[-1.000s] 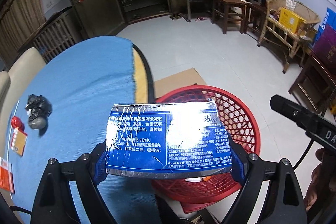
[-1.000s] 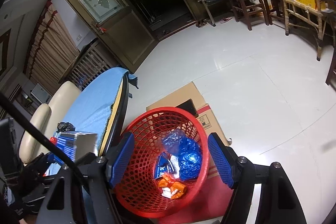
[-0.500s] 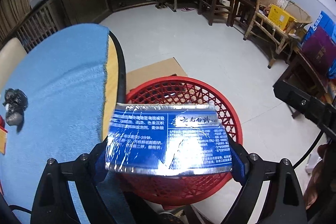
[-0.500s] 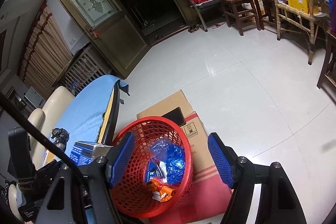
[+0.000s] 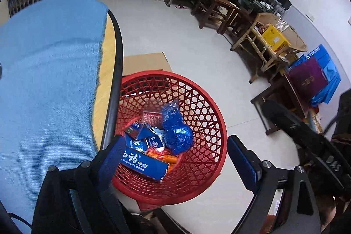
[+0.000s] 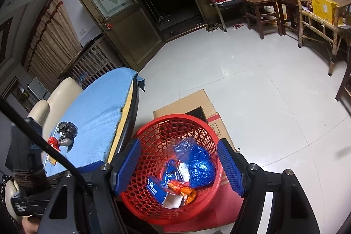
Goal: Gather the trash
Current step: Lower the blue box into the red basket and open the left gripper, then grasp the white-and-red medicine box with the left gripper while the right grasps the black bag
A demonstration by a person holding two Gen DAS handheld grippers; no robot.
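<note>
A red mesh basket stands on the floor beside the blue-covered table. A blue toothpaste box lies inside it on blue wrappers and orange scraps. My left gripper is open and empty above the basket. My right gripper is open and empty, also over the basket, where the box shows. A crumpled black bag, a small red item and an orange packet lie on the table.
A flattened cardboard box lies under the basket. Cream chairs stand behind the table. Wooden and wicker furniture lines the far wall, with a yellow box on it. The other gripper's black body is at right.
My left gripper moved right over the basket, opened and dropped the toothpaste box, which now lies in the basket. The right gripper stayed open.
</note>
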